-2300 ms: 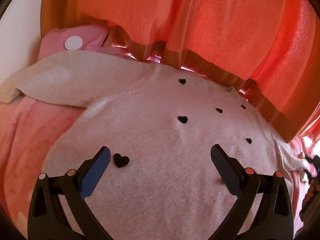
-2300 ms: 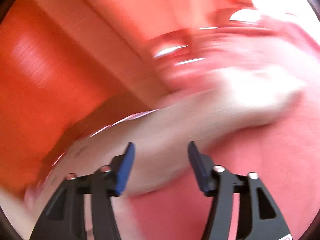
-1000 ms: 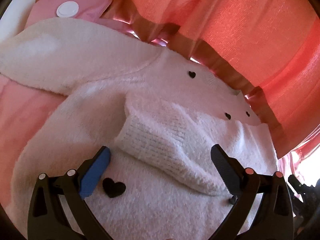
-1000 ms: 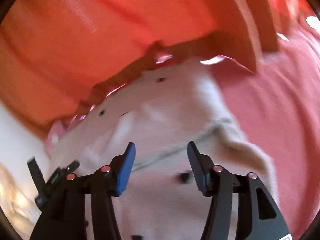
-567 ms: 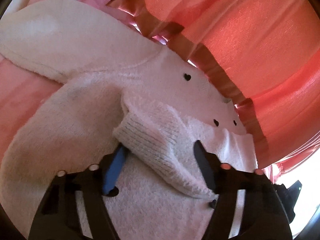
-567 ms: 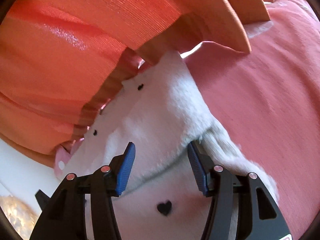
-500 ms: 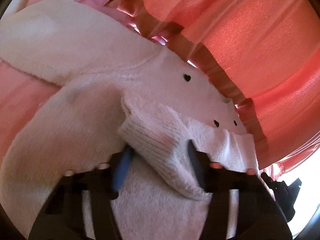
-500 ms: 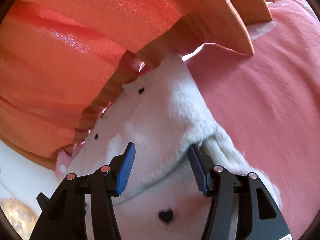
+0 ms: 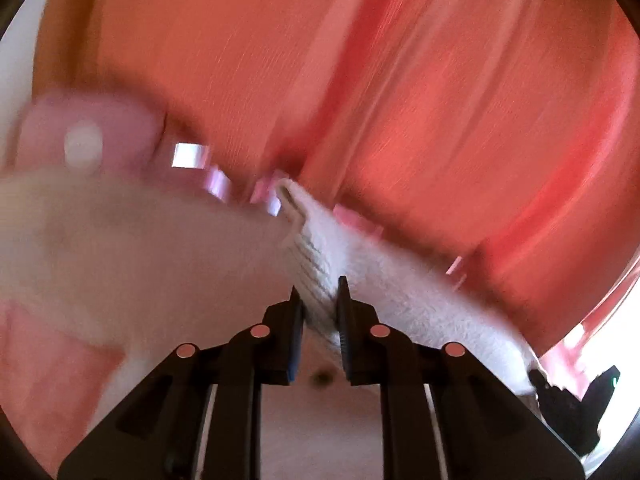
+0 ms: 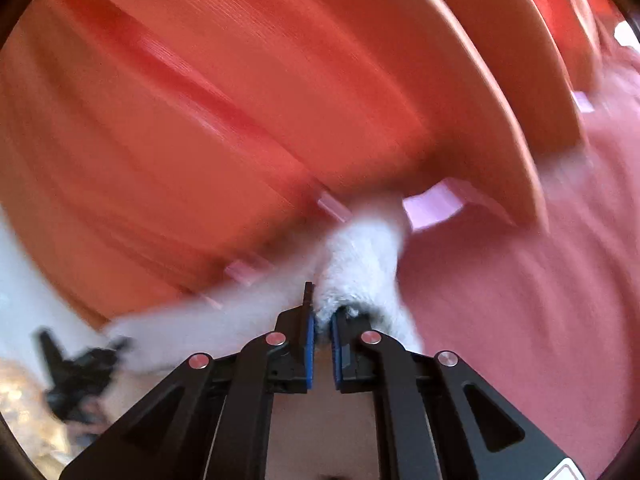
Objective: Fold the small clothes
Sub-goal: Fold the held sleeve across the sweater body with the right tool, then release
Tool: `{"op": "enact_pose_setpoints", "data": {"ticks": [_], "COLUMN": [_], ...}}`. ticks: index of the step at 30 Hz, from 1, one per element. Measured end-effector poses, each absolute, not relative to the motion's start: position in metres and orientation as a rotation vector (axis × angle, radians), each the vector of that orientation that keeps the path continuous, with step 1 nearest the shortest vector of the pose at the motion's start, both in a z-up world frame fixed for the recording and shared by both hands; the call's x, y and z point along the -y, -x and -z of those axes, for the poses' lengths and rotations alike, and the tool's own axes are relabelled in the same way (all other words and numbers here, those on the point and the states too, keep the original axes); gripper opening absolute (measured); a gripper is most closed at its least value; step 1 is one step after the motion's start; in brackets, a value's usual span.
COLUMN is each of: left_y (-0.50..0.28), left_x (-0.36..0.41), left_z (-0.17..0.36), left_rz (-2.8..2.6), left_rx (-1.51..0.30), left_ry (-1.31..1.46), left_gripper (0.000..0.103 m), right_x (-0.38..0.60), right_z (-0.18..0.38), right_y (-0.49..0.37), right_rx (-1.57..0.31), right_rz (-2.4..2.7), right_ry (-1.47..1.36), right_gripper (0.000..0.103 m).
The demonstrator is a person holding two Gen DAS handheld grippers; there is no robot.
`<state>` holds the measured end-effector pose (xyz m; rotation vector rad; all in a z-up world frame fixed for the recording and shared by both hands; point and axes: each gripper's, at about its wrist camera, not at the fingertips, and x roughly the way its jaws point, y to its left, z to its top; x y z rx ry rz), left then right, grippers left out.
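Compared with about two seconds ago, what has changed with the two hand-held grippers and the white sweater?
Both were open over the flat sweater. Now the left hand-held gripper is shut on the ribbed cuff of the folded-in sleeve, and the right hand-held gripper is shut on the white sweater, whose gripped parts look lifted; motion blur hides the rest. The orange curtain remains behind.

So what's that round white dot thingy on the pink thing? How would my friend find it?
Start at the big orange curtain, then look down along its bottom edge to the far left. A pink pillow-like thing sits behind the fluffy white sweater. The white dot is the only round spot on it.
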<state>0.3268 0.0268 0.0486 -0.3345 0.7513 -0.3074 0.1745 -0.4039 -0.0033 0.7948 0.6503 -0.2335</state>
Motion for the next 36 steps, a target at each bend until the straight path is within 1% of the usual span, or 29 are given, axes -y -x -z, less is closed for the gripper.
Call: {"op": "enact_pose_setpoints", "data": {"ticks": [1,2,3,4,6,8,9,10,12,14,17,18,20,21,23,24,25,27,28,29,30,31,33,34,35,36], "left_y": [-0.332,-0.333,-0.327,-0.322,-0.325,-0.324,-0.324,-0.323,-0.322,-0.325,-0.323,-0.322,-0.32,-0.319,-0.32,-0.321,-0.321,-0.322,-0.322,-0.323,-0.322,-0.322,-0.321,-0.319,-0.316,-0.31], "left_x": [-0.024,-0.024,-0.029,-0.032,-0.033,-0.032,-0.03,-0.031,-0.039,-0.04,-0.035,-0.034,-0.036,-0.038,-0.041,-0.042,-0.041,-0.041,-0.041,-0.04,-0.04,-0.041,-0.043,-0.045,-0.047,-0.052], "left_z": [-0.019,0.007,0.013,0.012,0.004,0.002,0.007,0.01,0.011,0.013,0.013,0.013,0.013,0.013,0.014,0.014,0.015,0.015,0.015,0.015,0.015,0.016,0.015,0.013,0.009,-0.001], "left_rz": [0.281,0.249,0.258,0.266,0.276,0.277,0.274,0.275,0.29,0.291,0.276,0.273,0.275,0.279,0.286,0.289,0.289,0.287,0.285,0.284,0.284,0.286,0.286,0.278,0.261,0.214], "left_rx": [-0.844,-0.906,-0.872,-0.847,-0.86,-0.843,-0.856,-0.86,-0.865,-0.865,-0.854,-0.851,-0.848,-0.847,-0.847,-0.847,-0.847,-0.847,-0.847,-0.847,-0.847,-0.847,-0.848,-0.849,-0.844,-0.823], "left_ry": [0.319,0.312,0.335,0.362,0.389,0.373,0.347,0.349,0.401,0.406,0.394,0.389,0.4,0.409,0.429,0.437,0.439,0.436,0.434,0.431,0.432,0.437,0.452,0.452,0.448,0.433], "left_gripper": [0.015,0.015,0.015,0.015,0.015,0.015,0.016,0.017,0.017,0.018,0.018,0.019,0.019,0.019,0.019,0.02,0.02,0.02,0.021,0.021,0.021,0.021,0.021,0.021,0.022,0.026], "right_x": [0.406,0.406,0.404,0.399,0.394,0.397,0.4,0.405,0.41,0.404,0.388,0.382,0.381,0.386,0.392,0.393,0.392,0.387,0.384,0.384,0.387,0.391,0.394,0.392,0.382,0.374], "right_z": [0.018,0.021,0.011,-0.005,-0.017,0.003,0.02,0.022,0.008,-0.015,-0.047,-0.05,-0.04,-0.024,0.005,0.003,-0.004,-0.019,-0.021,-0.014,0.002,0.005,-0.006,-0.013,-0.02,-0.027], "right_y": [-0.177,-0.178,-0.18,-0.181,-0.182,-0.193,-0.197,-0.193,-0.189,-0.173,-0.167,-0.175,-0.19,-0.201,-0.209,-0.205,-0.207,-0.208,-0.21,-0.213,-0.219,-0.216,-0.211,-0.208,-0.206,-0.204], "right_rx": [-0.697,-0.692,-0.673,-0.63,-0.609,-0.706,-0.768,-0.735,-0.75,-0.685,-0.604,-0.603,-0.638,-0.703,-0.808,-0.779,-0.783,-0.733,-0.729,-0.768,-0.832,-0.797,-0.798,-0.782,-0.76,-0.752], "right_rz": [0.257,0.259,0.249,0.223,0.22,0.265,0.279,0.275,0.315,0.379,0.39,0.368,0.351,0.347,0.383,0.377,0.374,0.348,0.365,0.393,0.409,0.4,0.406,0.401,0.391,0.383], "right_ry": [-0.827,-0.845,-0.823,-0.772,-0.705,-0.687,-0.724,-0.782,-0.84,-0.833,-0.684,-0.628,-0.6,-0.608,-0.626,-0.641,-0.624,-0.564,-0.505,-0.474,-0.475,-0.524,-0.576,-0.581,-0.567,-0.544], "right_gripper": [0.006,0.006,0.006,0.006,0.006,0.006,0.006,0.004,0.007,0.012,0.012,0.012,0.012,0.012,0.0,0.0,0.0,0.0,0.0,0.0,0.0,0.0,0.0,0.002,0.008,0.009]}}
